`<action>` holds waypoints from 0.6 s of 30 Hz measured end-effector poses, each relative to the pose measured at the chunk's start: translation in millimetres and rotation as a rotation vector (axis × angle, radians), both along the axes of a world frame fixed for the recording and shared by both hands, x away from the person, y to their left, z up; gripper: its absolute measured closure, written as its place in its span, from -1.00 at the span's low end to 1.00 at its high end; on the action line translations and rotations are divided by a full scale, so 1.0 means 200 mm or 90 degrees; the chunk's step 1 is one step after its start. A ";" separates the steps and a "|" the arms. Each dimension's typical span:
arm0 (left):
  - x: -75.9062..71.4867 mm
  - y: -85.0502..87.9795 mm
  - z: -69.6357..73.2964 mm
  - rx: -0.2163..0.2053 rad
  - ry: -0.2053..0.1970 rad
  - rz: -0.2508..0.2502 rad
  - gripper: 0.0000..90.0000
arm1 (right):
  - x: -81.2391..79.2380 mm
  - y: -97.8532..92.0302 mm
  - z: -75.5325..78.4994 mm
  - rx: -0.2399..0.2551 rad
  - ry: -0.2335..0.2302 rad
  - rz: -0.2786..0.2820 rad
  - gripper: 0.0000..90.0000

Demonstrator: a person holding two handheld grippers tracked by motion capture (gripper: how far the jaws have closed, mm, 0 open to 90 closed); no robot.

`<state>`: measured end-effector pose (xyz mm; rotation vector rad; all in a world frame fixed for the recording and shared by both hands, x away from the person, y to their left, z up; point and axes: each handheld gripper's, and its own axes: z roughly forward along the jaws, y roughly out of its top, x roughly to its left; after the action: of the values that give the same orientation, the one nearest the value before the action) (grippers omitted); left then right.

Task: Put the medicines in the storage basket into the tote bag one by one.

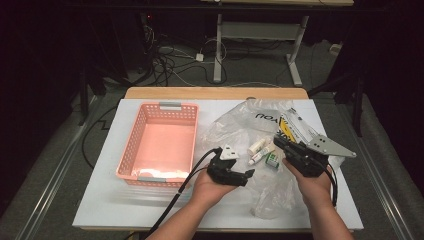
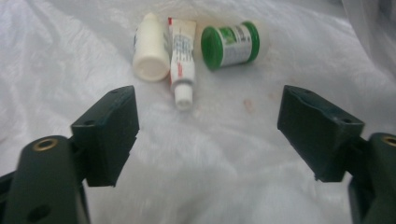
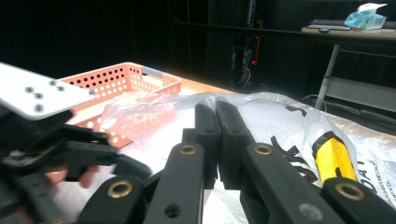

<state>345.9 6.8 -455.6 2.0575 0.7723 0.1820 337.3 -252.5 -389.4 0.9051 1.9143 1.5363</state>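
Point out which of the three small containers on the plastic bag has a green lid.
The small round jar lying on its side, rightmost in the left gripper view; the white bottle and white squeeze tube have white caps.

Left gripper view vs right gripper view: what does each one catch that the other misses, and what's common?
Left gripper view alone: a white bottle, a small tube and a green-capped jar lying side by side, ahead of the left hand-held gripper, whose jaws stand wide open with nothing between them.

Right gripper view alone: the pink basket, a yellow-and-black print on the bag, and the right hand-held gripper with its jaws pressed together.

Both: the crumpled clear plastic bag on the table.
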 end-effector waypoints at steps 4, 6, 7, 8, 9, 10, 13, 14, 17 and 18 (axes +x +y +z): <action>-0.06 0.05 -0.03 0.032 -0.005 0.005 -0.61 | 0.00 0.01 0.00 -0.002 -0.001 0.000 0.98; -0.08 0.07 -0.06 0.049 -0.003 0.009 -0.62 | 0.00 0.01 0.00 -0.004 -0.001 0.001 0.98; -0.09 0.08 -0.07 0.060 -0.002 0.015 -0.62 | 0.00 0.01 0.00 -0.003 0.001 0.000 0.98; -0.09 0.09 -0.09 0.072 -0.002 0.020 -0.62 | 0.00 0.01 -0.01 -0.004 0.001 0.003 0.98; -0.10 0.09 -0.10 0.076 -0.001 0.023 -0.62 | 0.00 0.01 -0.01 -0.006 0.001 0.002 0.98; -0.10 0.09 -0.11 0.090 -0.001 0.024 -0.62 | 0.00 0.01 -0.01 -0.006 0.003 0.001 0.98; -0.09 0.06 -0.15 0.119 0.006 0.046 -0.69 | 0.00 0.02 -0.01 -0.007 0.004 0.002 0.98; -0.08 0.06 -0.15 0.123 0.013 0.064 -0.68 | 0.00 0.02 -0.01 -0.007 0.004 0.002 0.98; -0.04 0.06 -0.15 0.111 0.024 0.084 -0.68 | 0.00 0.02 -0.01 -0.007 0.004 0.001 0.98; -0.03 0.05 -0.15 0.118 0.033 0.085 -0.68 | 0.00 0.02 -0.01 -0.005 0.006 0.000 0.98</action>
<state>340.3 16.5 -485.7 2.1920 0.9565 0.2846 337.3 -249.3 -391.6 0.9101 1.9249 1.5261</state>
